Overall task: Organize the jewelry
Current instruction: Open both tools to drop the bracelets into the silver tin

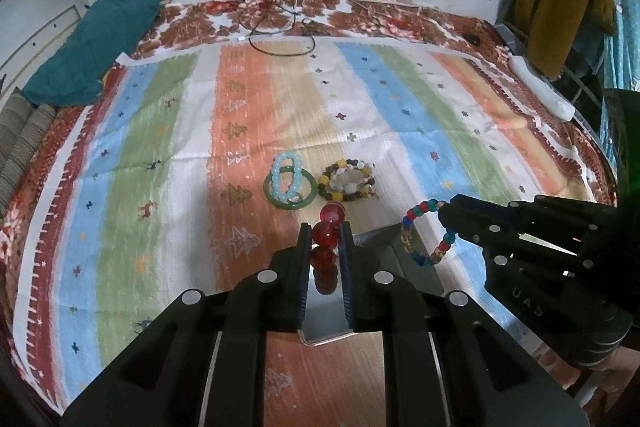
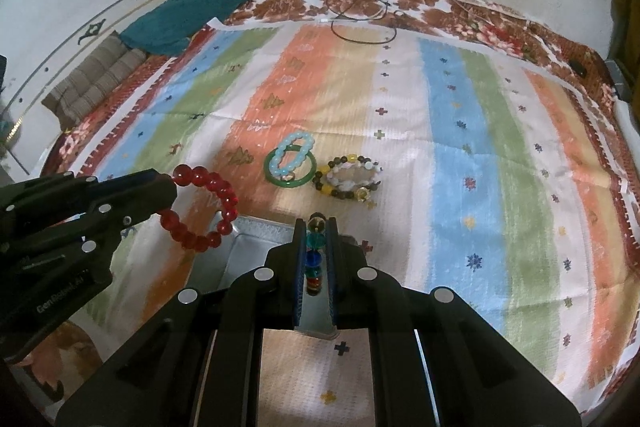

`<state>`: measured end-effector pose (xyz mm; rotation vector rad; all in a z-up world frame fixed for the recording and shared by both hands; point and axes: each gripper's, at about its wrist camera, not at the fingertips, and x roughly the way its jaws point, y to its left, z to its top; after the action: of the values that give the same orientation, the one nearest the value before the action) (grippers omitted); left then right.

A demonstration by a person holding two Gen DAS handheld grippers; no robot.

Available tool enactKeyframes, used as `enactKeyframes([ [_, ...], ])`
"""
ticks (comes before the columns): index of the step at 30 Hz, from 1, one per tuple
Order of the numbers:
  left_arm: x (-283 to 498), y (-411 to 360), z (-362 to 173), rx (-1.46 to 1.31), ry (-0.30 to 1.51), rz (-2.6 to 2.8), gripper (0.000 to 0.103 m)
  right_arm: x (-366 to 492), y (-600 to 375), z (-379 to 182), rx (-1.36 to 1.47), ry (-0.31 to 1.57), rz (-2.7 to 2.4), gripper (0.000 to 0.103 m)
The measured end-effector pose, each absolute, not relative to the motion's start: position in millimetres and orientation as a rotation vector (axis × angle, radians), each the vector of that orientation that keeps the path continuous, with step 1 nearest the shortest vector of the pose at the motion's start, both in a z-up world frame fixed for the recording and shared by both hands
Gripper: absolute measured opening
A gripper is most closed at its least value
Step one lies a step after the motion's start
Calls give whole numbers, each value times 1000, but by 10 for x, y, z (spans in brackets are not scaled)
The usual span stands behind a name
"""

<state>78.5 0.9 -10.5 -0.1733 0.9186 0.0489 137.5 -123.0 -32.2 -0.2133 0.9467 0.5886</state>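
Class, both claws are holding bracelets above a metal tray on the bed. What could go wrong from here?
1. The left claw pinches the red glass-bead bracelet by a few beads; it may slip.
2. The right claw holds the multicoloured bead bracelet near the silver metal tray's edge; a drop might miss.
3. The claws sit close and might collide.

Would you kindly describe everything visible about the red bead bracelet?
The red bead bracelet is a closed loop of round, translucent, glossy red beads, glass-like in look, all about the same size. The left gripper is shut on it, pinching one or two beads between its fingers, so the loop hangs in the air, apart from the striped cloth. In the right wrist view its far side hangs at the corner of a metal tray; contact with the tray cannot be told. It touches no other jewelry.
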Motion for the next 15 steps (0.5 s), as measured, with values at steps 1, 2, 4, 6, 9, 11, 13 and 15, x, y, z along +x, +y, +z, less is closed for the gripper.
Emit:
enactKeyframes([
  [1, 801, 8, -127, -175, 933, 42, 14, 1387, -1230, -336, -210, 955, 581, 11],
  [2, 807, 5, -140, -178, 938, 47, 15, 1398, -1235, -348, -208, 963, 575, 11],
  [4, 804, 24, -125, -170, 926, 74, 22, 1431, -1250, -368, -199, 977, 559, 15],
  [6, 806, 65, -115, -181, 920, 88, 31, 1461, -1270, -379, -196, 983, 542, 31],
  [9, 826, 145, -139, -193, 930, 112, 31, 1518, -1298, -401, -191, 993, 521, 34],
  [11, 847, 195, -164, -202, 940, 122, 33, 1562, -1316, -425, -188, 1006, 507, 34],
  [13, 873, 250, -185, -212, 947, 136, 37, 1613, -1328, -450, -182, 1018, 495, 34],
  [15, 919, 312, -207, -221, 954, 150, 39, 1661, -1342, -474, -180, 1027, 484, 34],
])
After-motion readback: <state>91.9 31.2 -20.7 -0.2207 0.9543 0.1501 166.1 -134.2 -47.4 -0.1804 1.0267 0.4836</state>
